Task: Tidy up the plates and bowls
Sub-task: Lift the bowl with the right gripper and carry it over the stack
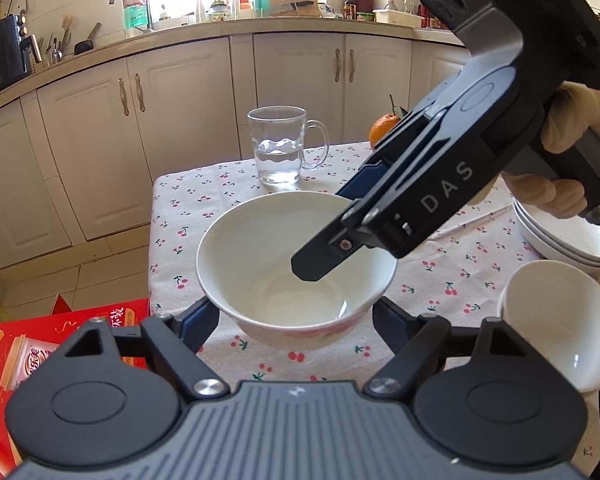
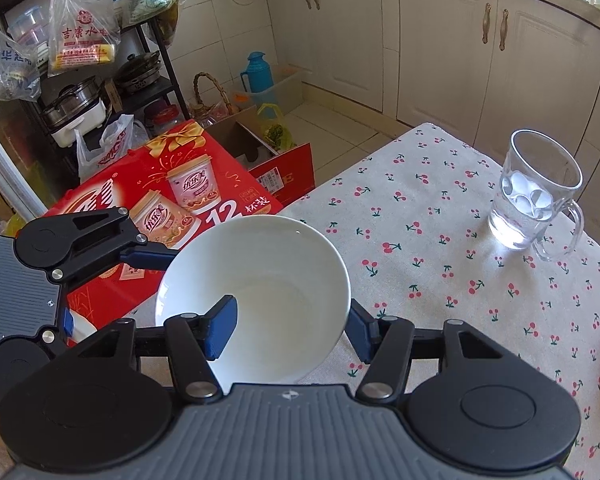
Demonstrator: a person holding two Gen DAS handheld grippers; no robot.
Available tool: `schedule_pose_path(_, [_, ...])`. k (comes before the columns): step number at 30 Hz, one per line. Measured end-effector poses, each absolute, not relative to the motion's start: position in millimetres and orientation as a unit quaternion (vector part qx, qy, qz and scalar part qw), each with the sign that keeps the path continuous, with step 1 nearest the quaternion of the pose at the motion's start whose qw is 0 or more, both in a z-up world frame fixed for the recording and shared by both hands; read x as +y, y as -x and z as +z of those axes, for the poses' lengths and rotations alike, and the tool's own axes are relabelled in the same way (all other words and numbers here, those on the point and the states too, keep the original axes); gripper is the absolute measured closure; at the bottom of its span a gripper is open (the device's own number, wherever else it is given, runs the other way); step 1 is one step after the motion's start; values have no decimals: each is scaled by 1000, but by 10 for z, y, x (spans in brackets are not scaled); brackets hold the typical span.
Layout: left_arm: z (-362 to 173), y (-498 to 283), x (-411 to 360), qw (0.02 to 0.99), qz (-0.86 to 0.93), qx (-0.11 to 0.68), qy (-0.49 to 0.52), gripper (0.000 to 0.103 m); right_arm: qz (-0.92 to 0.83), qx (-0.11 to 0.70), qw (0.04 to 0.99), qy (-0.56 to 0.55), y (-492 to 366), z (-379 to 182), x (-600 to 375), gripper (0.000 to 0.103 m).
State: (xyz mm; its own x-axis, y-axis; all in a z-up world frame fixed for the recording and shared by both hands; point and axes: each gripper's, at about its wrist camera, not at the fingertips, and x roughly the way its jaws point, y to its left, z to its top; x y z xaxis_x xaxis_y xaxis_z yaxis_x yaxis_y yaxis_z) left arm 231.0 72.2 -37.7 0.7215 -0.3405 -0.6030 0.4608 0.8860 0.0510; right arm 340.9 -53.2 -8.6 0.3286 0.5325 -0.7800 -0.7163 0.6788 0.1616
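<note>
Cherry-print tablecloth before cream kitchen cabinets.

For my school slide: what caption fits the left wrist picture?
Two tools hold a white bowl above the cherry tablecloth, near a glass mug.

I see a white bowl with a faint pink pattern low on its outer wall. The bench cloth is off-white, dotted with red cherries on green stems. My tools are black with blue pads. Behind sits an orange tangerine; beside the bench, a red box with gold ribbon print.
</note>
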Motion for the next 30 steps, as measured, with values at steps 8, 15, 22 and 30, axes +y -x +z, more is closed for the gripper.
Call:
schedule_pose_path(8, [-187, -1876, 563, 920, -227, 298, -114, 20, 391, 421, 812, 101, -2945, 109, -766, 39])
schedule_pose_path(15, [-15, -1520, 406, 920, -235, 286, -128, 20, 392, 407, 818, 103, -2534, 262, -961, 39])
schedule_pose_path(22, [47, -1263, 227, 917, -247, 282, -135, 19, 389, 393, 826, 105, -2184, 368, -1172, 39])
schedule_pose_path(30, [4, -1147, -34, 909, -270, 284, -139, 19, 371, 393, 836, 97, -1927, 352, -1489, 39])
